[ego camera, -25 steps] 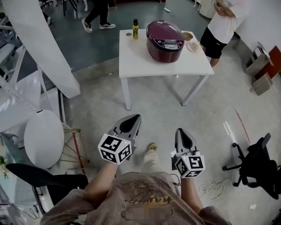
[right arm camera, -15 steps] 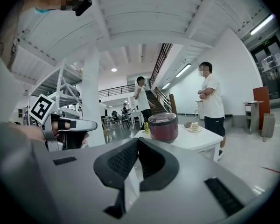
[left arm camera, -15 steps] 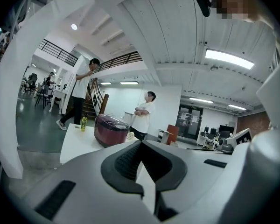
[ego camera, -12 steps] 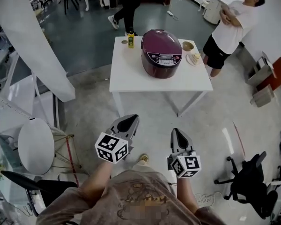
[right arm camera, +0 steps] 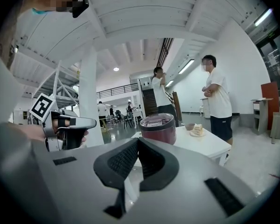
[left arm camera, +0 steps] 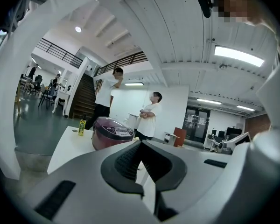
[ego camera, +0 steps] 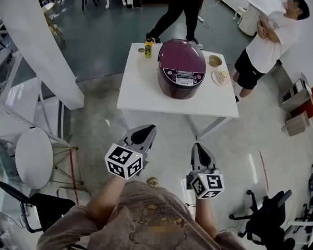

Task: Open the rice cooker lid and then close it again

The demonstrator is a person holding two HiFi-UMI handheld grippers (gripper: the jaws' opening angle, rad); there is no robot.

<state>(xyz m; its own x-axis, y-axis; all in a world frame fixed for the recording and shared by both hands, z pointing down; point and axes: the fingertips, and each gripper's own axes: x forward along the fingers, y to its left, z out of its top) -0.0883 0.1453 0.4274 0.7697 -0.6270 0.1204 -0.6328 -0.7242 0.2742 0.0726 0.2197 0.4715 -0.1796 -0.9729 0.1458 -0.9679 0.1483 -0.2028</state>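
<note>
The maroon rice cooker (ego camera: 181, 67) stands with its lid down on a white table (ego camera: 141, 92) some way ahead of me. Both gripper views show the rice cooker (left arm camera: 111, 133) (right arm camera: 157, 127) in the distance. My left gripper (ego camera: 145, 133) and right gripper (ego camera: 199, 149) are held side by side over the floor, short of the table's near edge, pointing at it. Seen from its own camera, the left gripper (left arm camera: 140, 146) is shut with nothing in it, and the right gripper (right arm camera: 137, 141) is shut and empty too.
A yellow bottle (ego camera: 148, 48), a bowl (ego camera: 215, 61) and a plate with cake (ego camera: 220, 77) share the table. One person (ego camera: 266, 40) stands at its right, another (ego camera: 180, 4) behind it. A white column (ego camera: 36, 40) and round stool (ego camera: 34, 157) are left, an office chair (ego camera: 266, 212) right.
Both grippers have moved forward together, and the table with the cooker has come closer. The person behind the table has walked to the right.
</note>
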